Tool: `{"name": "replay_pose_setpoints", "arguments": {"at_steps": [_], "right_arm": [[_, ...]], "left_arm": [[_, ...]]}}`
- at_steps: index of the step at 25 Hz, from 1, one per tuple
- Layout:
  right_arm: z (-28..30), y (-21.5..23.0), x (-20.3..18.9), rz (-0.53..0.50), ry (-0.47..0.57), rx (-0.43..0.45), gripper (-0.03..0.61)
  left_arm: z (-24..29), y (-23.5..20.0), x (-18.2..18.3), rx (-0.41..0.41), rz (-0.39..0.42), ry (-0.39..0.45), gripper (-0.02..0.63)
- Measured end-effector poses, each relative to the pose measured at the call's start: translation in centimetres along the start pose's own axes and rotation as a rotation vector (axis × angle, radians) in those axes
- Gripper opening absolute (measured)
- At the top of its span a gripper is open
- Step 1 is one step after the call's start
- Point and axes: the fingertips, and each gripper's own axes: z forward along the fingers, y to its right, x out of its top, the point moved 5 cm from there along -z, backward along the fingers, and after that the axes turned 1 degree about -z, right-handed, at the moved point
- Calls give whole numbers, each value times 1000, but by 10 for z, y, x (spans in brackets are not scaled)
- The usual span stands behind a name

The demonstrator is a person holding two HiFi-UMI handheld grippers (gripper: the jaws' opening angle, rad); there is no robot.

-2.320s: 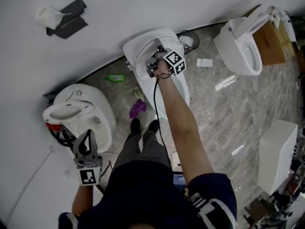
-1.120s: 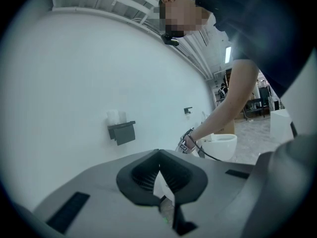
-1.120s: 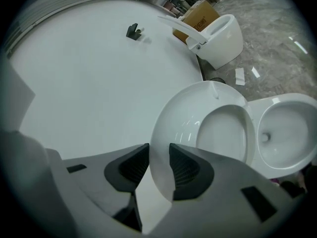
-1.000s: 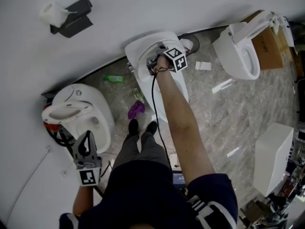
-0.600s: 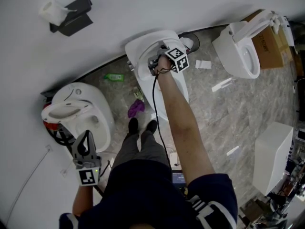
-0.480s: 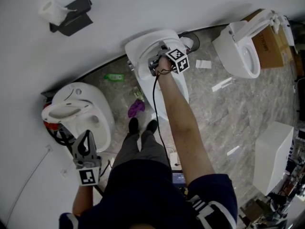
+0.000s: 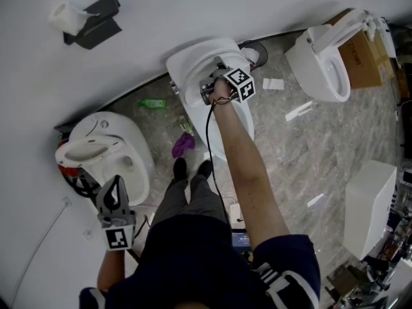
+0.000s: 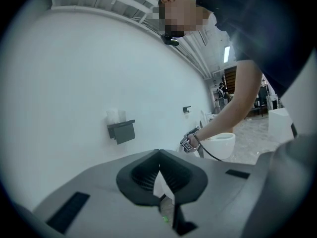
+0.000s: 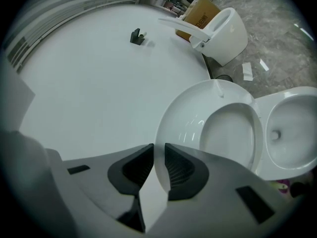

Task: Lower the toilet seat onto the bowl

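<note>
Closing on raised toilet seat [image 9: 185, 125], right gripper [image 9: 159, 150] bears square markers [image 7: 239, 82].

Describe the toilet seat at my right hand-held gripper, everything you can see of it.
The toilet seat is a glossy white, plastic-looking ring with an oval opening. It is raised upright beside the bowl, not yet lowered, and stands near the white wall. Its outer rim sits between the jaws of the right hand-held gripper, which have just been closing and now pinch it.
</note>
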Motion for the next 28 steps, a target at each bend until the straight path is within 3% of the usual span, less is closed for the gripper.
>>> {"name": "replay_pose_setpoints", "arguments": {"at_steps": [12,28], "right_arm": [[-31,8,7,13,-12,42,80],[-75,23,10,23,-16,95,75]], "left_arm": [[41,44,15,-184,14,102,25],[77,104,8,-381,34,144,25]]}}
